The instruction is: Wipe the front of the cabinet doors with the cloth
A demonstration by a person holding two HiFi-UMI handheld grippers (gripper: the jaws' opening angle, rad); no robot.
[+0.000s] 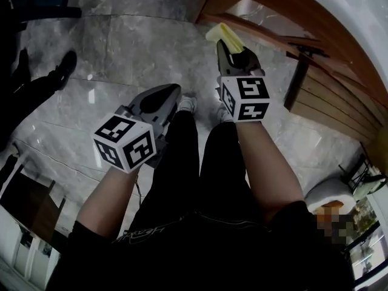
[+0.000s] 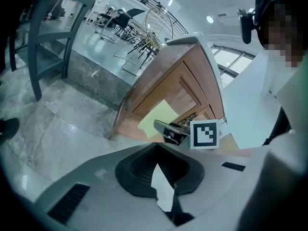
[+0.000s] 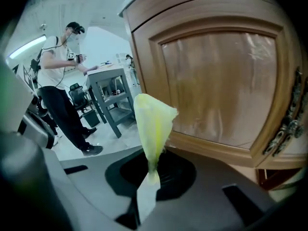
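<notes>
Right gripper view: right gripper [image 3: 149, 177] pinches cloth [image 3: 153, 124] near cabinet door [image 3: 221, 81]; left gripper [image 2: 159, 177] closed.

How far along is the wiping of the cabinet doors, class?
Done: the right gripper is shut on the yellow cloth. In hand: the cloth is held up in front of the cabinet door; whether it touches cannot be told. Remaining: the wiping itself, since no wiped mark shows. The left gripper is shut, empty.
</notes>
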